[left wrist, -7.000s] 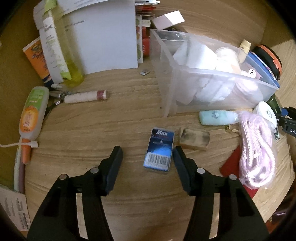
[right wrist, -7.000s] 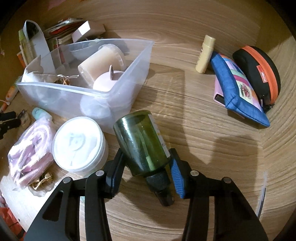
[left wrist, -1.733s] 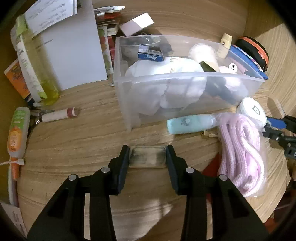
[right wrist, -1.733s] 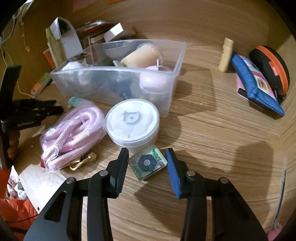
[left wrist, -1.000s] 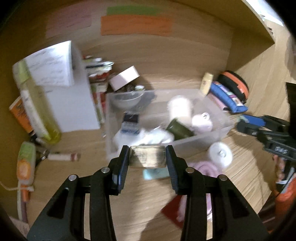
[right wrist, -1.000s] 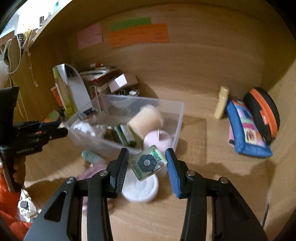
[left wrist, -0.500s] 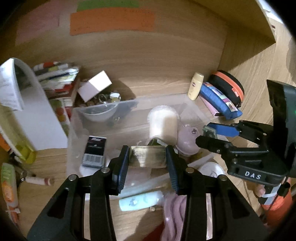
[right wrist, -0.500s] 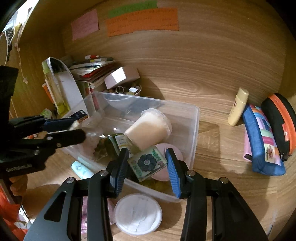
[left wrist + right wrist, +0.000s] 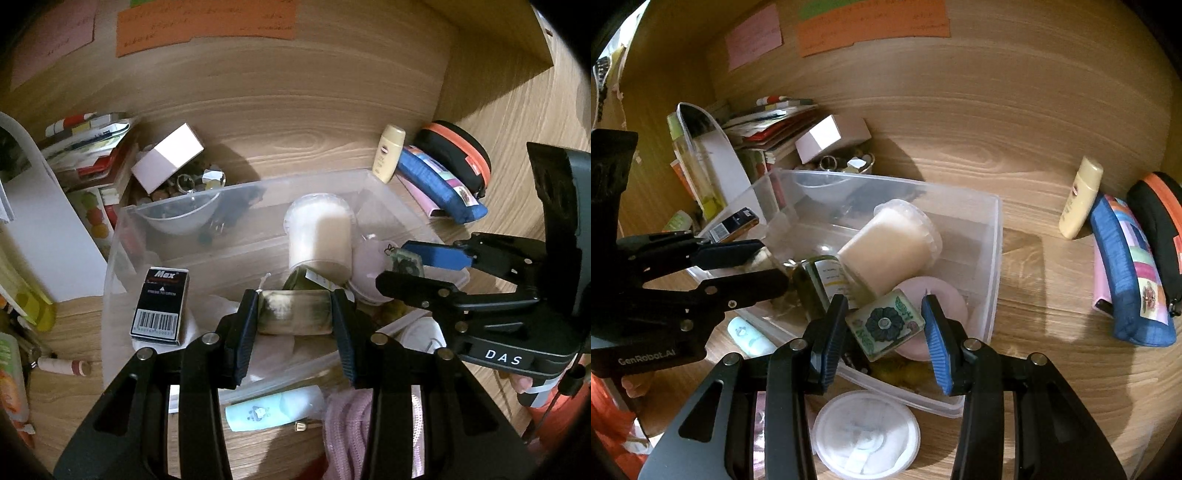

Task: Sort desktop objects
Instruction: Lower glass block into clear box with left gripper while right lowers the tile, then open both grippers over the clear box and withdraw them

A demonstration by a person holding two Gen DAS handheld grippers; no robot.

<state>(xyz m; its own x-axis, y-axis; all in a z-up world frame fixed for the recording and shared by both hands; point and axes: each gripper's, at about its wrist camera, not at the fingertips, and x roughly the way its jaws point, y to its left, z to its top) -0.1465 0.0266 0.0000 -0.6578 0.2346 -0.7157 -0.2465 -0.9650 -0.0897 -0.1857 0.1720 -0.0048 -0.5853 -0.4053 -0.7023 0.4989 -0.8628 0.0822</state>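
While the left gripper (image 9: 294, 322) clamps it, the eraser (image 9: 293, 312) lies crosswise

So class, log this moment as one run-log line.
left gripper: shut on block | right gripper: shut on tile | both over bin

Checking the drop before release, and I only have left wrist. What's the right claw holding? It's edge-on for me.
Observer: Right wrist shows the right claw shut on a square tile with a dark flower and green leaves, held tilted.
Operator: Is it over the bin?
Observer: Yes, it's inside the clear bin's near right corner, and lines up over a round pink item.
Operator: Anything on the desk under that claw?
Observer: A round white tub sits on the desk just outside the bin's near wall.
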